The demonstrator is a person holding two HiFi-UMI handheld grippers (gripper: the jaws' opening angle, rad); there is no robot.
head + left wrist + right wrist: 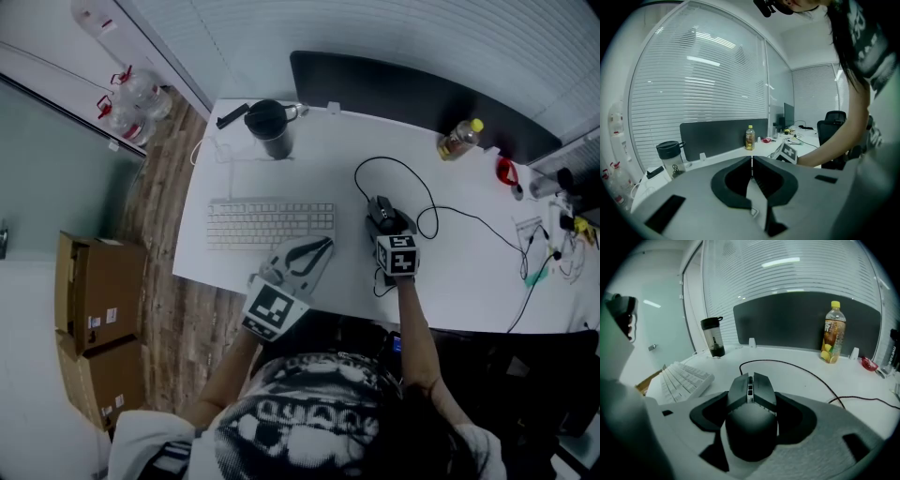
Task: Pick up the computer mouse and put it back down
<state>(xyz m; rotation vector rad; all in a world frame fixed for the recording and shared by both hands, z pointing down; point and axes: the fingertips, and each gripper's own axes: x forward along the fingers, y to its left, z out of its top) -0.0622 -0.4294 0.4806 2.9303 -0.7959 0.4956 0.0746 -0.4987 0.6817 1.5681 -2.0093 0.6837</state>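
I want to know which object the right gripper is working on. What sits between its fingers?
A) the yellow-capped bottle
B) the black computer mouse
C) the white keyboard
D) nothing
B: in the right gripper view the computer mouse sits between the fingers of the right gripper, and its cable trails away behind it.

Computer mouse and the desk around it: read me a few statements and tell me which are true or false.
The computer mouse sits between the jaws of the right claw. True.
The left claw is wide open. False: its jaws are together, with nothing between them.
The bottle has a yellow cap. True.
The keyboard lies to the right of the mouse. False: in the head view it lies to its left.
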